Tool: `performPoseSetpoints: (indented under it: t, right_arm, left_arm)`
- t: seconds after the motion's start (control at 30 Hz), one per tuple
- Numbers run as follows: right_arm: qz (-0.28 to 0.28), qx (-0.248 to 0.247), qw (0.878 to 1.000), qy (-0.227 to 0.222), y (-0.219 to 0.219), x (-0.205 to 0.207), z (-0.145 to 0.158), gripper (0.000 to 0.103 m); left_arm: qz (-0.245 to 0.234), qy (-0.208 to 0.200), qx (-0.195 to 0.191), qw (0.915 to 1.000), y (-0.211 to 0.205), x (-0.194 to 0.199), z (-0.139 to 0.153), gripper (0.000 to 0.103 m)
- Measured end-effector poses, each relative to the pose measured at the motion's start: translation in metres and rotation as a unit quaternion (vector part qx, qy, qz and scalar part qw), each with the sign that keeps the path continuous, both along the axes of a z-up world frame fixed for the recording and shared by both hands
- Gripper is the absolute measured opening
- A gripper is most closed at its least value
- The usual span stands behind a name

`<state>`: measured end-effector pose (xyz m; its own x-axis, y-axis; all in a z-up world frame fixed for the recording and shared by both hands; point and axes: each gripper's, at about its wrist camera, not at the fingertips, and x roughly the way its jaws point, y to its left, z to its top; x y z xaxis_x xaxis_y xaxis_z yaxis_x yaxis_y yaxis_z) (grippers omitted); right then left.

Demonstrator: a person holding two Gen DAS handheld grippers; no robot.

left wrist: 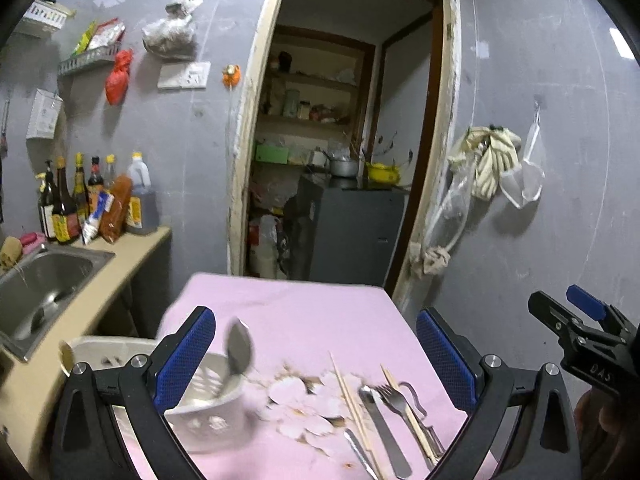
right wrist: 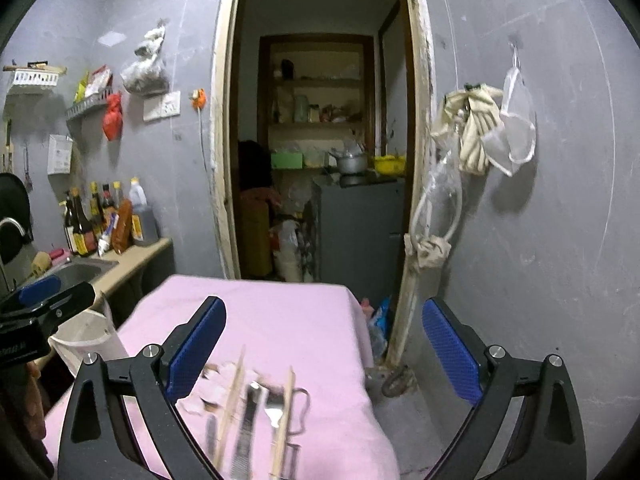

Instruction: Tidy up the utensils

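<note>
A white perforated utensil holder (left wrist: 212, 412) stands on the pink tablecloth (left wrist: 304, 312), with a metal spoon (left wrist: 238, 354) upright in it. To its right lie chopsticks (left wrist: 354, 404), a knife (left wrist: 382, 426), a fork (left wrist: 396, 398) and more metal utensils. My left gripper (left wrist: 316, 360) is open and empty above them, its left finger over the holder. My right gripper (right wrist: 324, 348) is open and empty above the same utensils: blurred chopsticks (right wrist: 232, 400), knife (right wrist: 246, 420) and fork (right wrist: 274, 410). It also shows in the left wrist view (left wrist: 576, 320).
A steel sink (left wrist: 44, 284) and sauce bottles (left wrist: 92, 200) stand on the counter at left. A white bin (right wrist: 86, 338) stands between counter and table. An open doorway (left wrist: 344, 140) lies behind the table. Bags hang on the wall (left wrist: 496, 160) at right.
</note>
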<state>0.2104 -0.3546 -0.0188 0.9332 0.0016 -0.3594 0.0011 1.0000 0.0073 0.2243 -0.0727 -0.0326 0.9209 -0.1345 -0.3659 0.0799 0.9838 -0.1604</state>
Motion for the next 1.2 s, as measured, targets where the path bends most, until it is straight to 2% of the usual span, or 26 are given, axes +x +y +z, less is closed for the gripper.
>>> performPoseSetpoints:
  t: [0.13,0.23,0.47,0.53,0.77,0.97,1.07,1.2]
  right_arm:
    - [0.001,0.001,0.999,0.033,-0.018,0.010,-0.023,0.097]
    - [0.006,0.005,0.998,0.056,-0.026,0.021,-0.040,0.097]
    - [0.029,0.016,0.994,0.105,-0.032,0.041,-0.085,0.096]
    - [0.037,0.021,0.992,0.122,-0.032,0.047,-0.100,0.096]
    - [0.067,0.028,0.982,0.175,-0.021,0.062,-0.141,0.095]
    - [0.092,0.029,0.973,0.208,-0.009,0.075,-0.166,0.081]
    - [0.101,0.029,0.969,0.224,-0.005,0.082,-0.177,0.069]
    - [0.110,0.024,0.963,0.247,0.003,0.092,-0.192,0.066]
  left_arm:
    - [0.001,0.026,0.002,0.9996,-0.021,0.006,-0.024,0.101]
    - [0.002,0.061,0.006,0.9981,-0.032,0.012,-0.046,0.101]
    - [-0.002,0.147,0.009,0.9890,-0.038,0.026,-0.092,0.101]
    - [-0.007,0.166,0.011,0.9861,-0.039,0.029,-0.101,0.096]
    - [-0.031,0.248,-0.012,0.9682,-0.045,0.051,-0.139,0.061]
    - [-0.049,0.293,-0.022,0.9545,-0.051,0.067,-0.162,0.036]
    - [-0.048,0.304,-0.022,0.9512,-0.053,0.070,-0.169,0.033]
    - [-0.050,0.308,-0.010,0.9500,-0.057,0.072,-0.169,0.033]
